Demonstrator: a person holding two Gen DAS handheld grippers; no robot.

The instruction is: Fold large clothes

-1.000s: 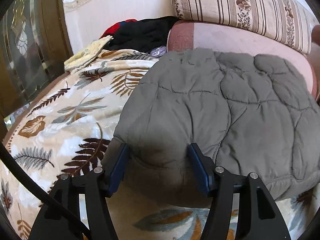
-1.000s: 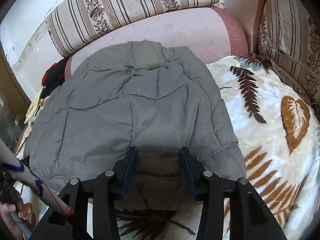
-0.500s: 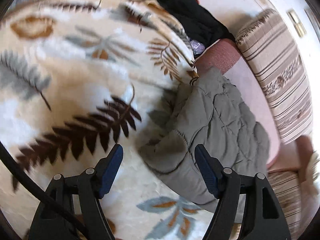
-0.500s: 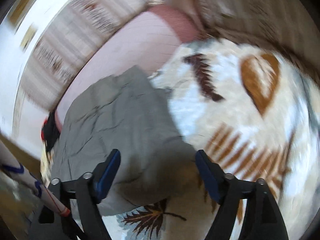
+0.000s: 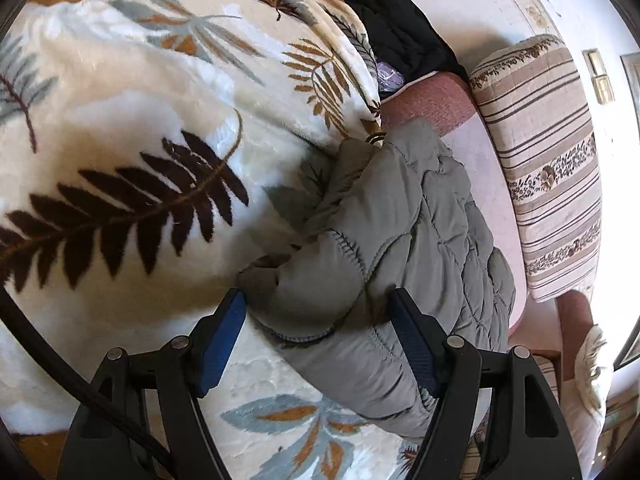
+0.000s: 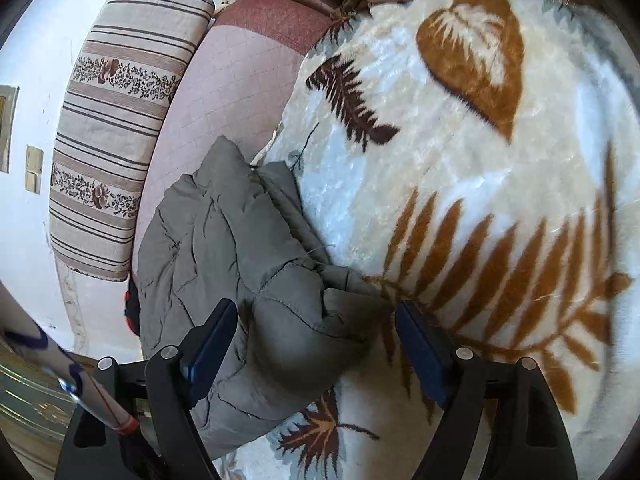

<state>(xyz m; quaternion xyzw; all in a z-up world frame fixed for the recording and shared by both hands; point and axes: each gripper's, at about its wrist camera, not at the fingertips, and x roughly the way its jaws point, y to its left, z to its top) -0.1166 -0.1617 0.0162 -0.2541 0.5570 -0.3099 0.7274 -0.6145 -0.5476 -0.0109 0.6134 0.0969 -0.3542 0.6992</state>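
A grey quilted jacket (image 5: 404, 240) lies folded into a long bundle on a leaf-patterned blanket (image 5: 120, 128). In the left wrist view my left gripper (image 5: 320, 336) is open, with the jacket's near corner lying between its blue pads and nothing gripped. In the right wrist view the same jacket (image 6: 240, 264) lies left of centre. My right gripper (image 6: 316, 344) is open, its blue pads either side of the jacket's near corner, which is not clamped.
A striped cushion (image 5: 548, 160) and a pink sofa back (image 5: 480, 152) lie behind the jacket. A pile of black and red clothes (image 5: 392, 24) sits at the blanket's far edge. A striped cushion (image 6: 116, 120) and wall show in the right wrist view.
Both grippers opened wider and let go of the jacket's hem. Both cameras swung outward and tilted, so the jacket now shows as a narrower folded bundle.
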